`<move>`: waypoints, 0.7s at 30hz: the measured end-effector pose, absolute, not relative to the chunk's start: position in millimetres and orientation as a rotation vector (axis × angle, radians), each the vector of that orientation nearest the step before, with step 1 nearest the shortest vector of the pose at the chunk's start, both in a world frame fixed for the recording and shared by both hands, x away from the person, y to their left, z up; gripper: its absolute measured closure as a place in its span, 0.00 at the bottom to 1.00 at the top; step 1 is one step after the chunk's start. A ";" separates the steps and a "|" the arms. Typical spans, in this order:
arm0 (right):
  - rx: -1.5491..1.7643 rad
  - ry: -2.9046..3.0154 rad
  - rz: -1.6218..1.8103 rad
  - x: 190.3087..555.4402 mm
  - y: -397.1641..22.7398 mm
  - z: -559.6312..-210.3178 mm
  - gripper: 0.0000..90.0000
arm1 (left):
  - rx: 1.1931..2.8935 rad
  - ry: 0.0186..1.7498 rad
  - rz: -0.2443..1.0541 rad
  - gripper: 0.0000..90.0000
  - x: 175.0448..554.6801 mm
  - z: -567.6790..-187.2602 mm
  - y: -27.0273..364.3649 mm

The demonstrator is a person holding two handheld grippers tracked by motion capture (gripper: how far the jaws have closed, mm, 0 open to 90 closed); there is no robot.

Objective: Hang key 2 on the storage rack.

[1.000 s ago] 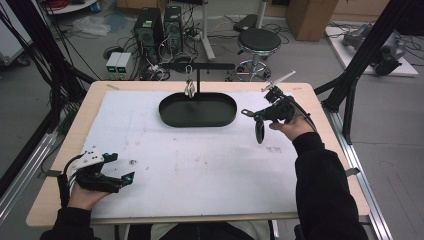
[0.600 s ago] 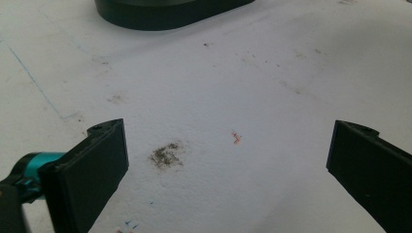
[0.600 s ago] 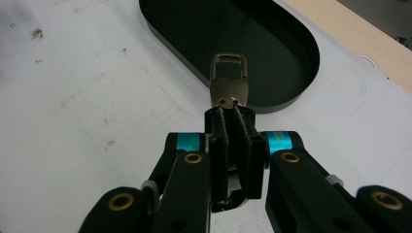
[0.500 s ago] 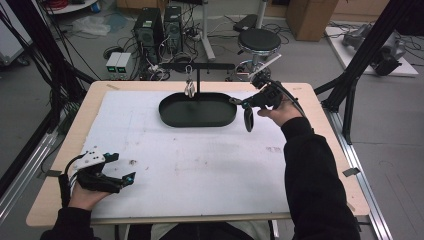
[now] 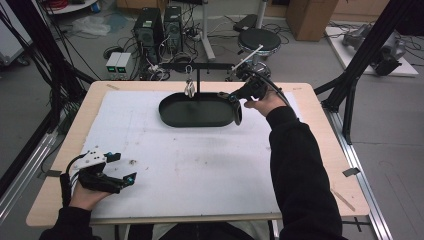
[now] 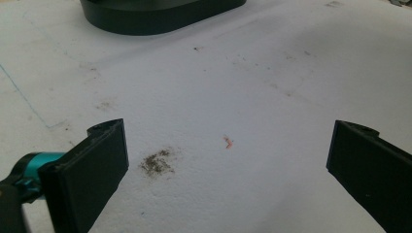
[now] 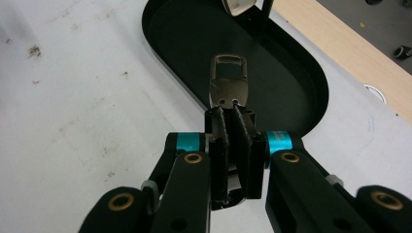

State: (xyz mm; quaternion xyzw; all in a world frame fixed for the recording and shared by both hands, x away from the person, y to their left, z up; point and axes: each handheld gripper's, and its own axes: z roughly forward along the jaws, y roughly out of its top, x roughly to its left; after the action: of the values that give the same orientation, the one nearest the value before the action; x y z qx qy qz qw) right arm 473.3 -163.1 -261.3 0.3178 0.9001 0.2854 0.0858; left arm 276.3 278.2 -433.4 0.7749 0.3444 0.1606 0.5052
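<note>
Now your right gripper (image 5: 237,106) is in the upper middle of the high view, at the right end of the black oval tray (image 5: 175,119). Its jaws are pressed together on a small metal clasp (image 7: 228,83) with a rectangular loop at its tip; in the right gripper view the clasp sticks out above the jaws, in the centre of the frame, over the dark floor of the tray.

Your left gripper (image 5: 116,175) lies low in the lower left of the high view, well apart from the tray. Its jaws stand wide apart with nothing between them; in the left gripper view you see bare white mat (image 6: 252,87) between them, with a dark smudge (image 6: 157,162) and a tiny orange crumb (image 6: 228,142).

The white mat covers most of the wooden table (image 5: 330,150) and carries grey stains and faint pencil lines. A thin black stand (image 5: 198,65) with a crossbar rises from the tray, and a pale object (image 5: 190,89) hangs from the bar.

Behind the table, at the top of the high view, you have a grey floor with computer towers (image 5: 160,27), many cables, a round black stool (image 5: 257,40) and cardboard boxes (image 5: 312,15). Black frame posts (image 5: 360,65) stand at the right.
</note>
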 end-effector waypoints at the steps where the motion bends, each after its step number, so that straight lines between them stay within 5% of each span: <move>1: 0.945 2.684 0.841 474.6 -161.2 -260.3 0.95 | 1.870 0.830 0.389 0.02 276.5 -433.5 277.8; 21: 0.942 2.619 0.882 503.2 -130.6 -255.8 0.95 | 1.881 0.823 0.379 0.02 274.6 -433.9 276.7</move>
State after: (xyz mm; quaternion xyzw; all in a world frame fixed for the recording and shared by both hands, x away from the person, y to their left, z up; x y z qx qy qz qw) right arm 503.2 -130.6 -255.8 0.3206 0.8915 0.3004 0.1105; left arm 274.6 276.7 -433.9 0.7787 0.3407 0.1569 0.5029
